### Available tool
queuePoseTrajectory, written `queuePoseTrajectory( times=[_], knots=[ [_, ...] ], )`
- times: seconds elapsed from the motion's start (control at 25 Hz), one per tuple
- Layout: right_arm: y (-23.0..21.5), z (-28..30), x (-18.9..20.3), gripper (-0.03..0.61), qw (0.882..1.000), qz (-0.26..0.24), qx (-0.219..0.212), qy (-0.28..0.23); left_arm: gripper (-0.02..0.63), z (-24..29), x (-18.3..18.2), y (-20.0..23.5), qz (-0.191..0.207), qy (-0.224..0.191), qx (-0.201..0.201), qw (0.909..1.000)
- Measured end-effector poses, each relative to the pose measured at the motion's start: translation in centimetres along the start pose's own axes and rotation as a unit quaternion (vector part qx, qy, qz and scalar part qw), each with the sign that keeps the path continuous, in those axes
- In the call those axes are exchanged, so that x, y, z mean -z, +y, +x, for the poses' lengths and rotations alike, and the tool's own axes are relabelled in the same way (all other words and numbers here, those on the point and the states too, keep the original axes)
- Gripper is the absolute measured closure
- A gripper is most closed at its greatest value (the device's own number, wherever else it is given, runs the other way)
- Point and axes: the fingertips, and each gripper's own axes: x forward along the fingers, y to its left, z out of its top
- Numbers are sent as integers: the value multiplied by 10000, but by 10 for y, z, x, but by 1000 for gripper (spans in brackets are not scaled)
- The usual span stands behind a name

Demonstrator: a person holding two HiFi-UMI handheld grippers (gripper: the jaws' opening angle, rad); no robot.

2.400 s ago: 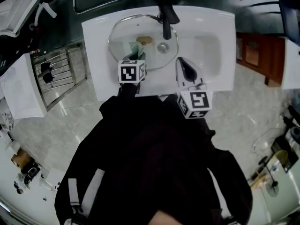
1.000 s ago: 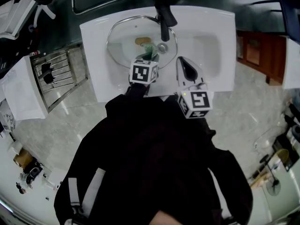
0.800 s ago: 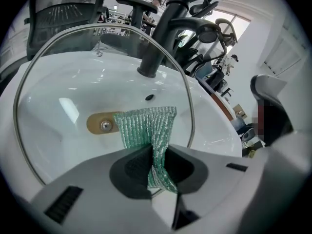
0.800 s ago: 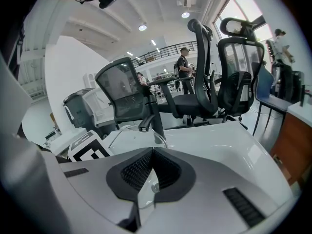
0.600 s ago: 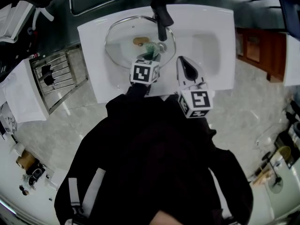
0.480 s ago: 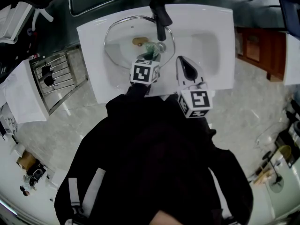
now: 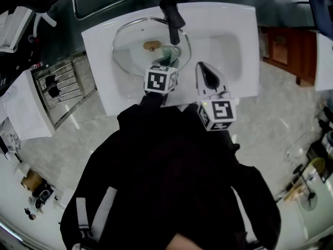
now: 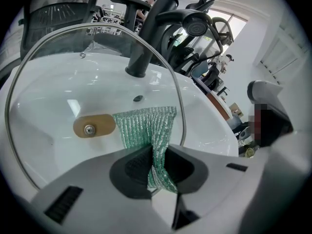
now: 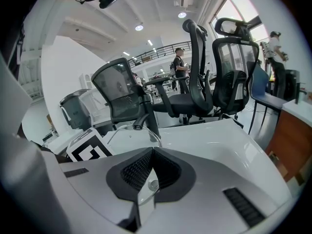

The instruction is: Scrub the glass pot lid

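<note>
The glass pot lid (image 7: 130, 53) rests in the left part of the white sink (image 7: 229, 40), under the black tap (image 7: 171, 20). Its tan knob (image 7: 151, 46) with a centre screw shows through the glass (image 8: 44, 96). My left gripper (image 7: 166, 62) is shut on a green scrub cloth (image 8: 144, 128). The cloth is spread on the lid just right of the knob (image 8: 92, 126). My right gripper (image 7: 204, 71) is over the sink's front edge, right of the lid. It is shut (image 9: 152, 152) with nothing between its fingers.
A wire rack (image 7: 62, 82) stands on the floor left of the sink and a brown cabinet (image 7: 283, 51) to its right. Beyond the sink are black office chairs (image 9: 204, 77) and a standing person (image 9: 180, 67).
My left gripper has carried the green cloth from the lid's near left part to the right and farther in, beside the knob. The right gripper has stayed put.
</note>
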Motion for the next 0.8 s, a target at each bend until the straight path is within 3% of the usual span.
queuePoseTrajectory(
  times=[0.8],
  knots=[
    [-9,-6,-1,575,9999,88,120,-51,552,7,-8,-23,164,48,256,9995]
  ],
)
